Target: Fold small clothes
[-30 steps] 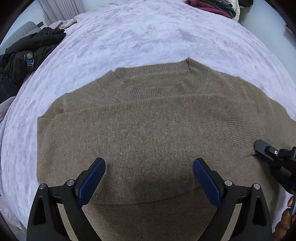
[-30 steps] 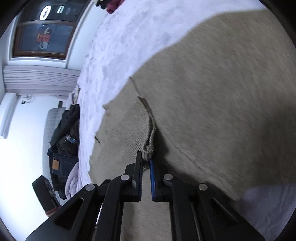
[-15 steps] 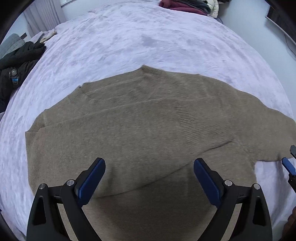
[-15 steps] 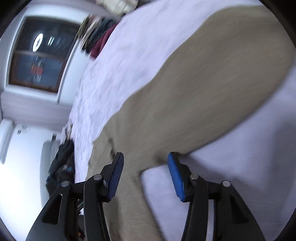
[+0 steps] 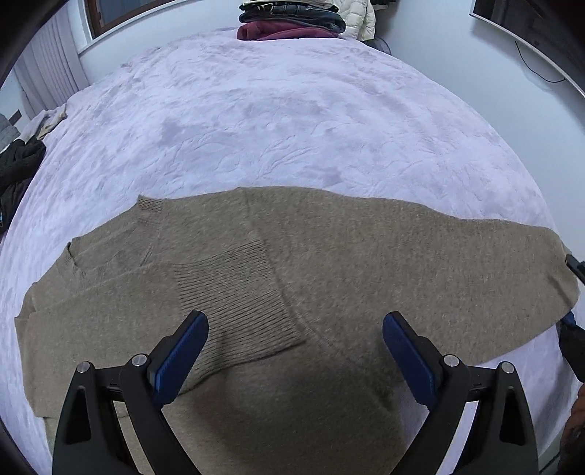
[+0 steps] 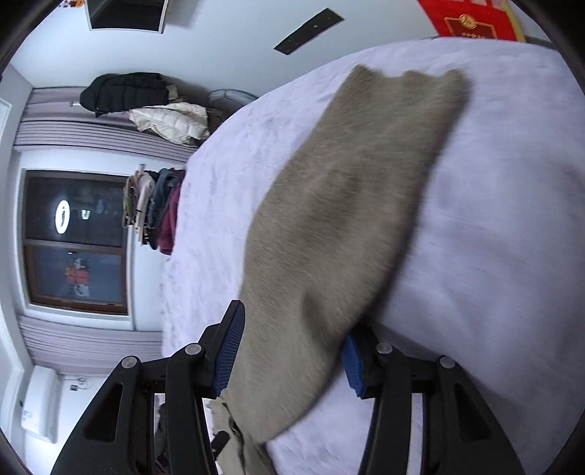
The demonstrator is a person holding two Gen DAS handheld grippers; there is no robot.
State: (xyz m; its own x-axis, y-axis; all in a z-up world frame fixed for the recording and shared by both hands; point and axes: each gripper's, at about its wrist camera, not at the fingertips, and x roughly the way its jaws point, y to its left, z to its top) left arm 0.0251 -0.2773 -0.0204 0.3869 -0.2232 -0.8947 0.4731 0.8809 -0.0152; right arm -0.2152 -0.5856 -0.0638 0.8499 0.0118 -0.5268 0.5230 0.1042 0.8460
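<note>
A tan knit sweater (image 5: 365,263) lies flat across the lilac bedspread (image 5: 292,120), its collar (image 5: 146,204) at the left. One sleeve is folded over the body, its ribbed cuff (image 5: 234,292) near the middle. My left gripper (image 5: 294,321) hovers open above the sweater, nothing between its blue pads. My right gripper (image 6: 292,329) stands open at the sweater's (image 6: 347,204) far right end, with the fabric running between its jaws; I cannot see the pads pressing on it. In the left wrist view that right gripper (image 5: 572,292) shows only at the right edge.
A stack of folded clothes (image 5: 292,22) sits at the bed's far edge, also seen as the stack (image 6: 157,208) in the right wrist view. Dark garments (image 5: 18,160) lie off the left side. Jackets (image 6: 128,91) hang by a window (image 6: 76,237). A hand (image 5: 577,409) shows at lower right.
My right gripper let go of the sleeve cuff, opened and swung over to the sweater's end. My left gripper travelled sideways along the sweater, so the collar now sits far left.
</note>
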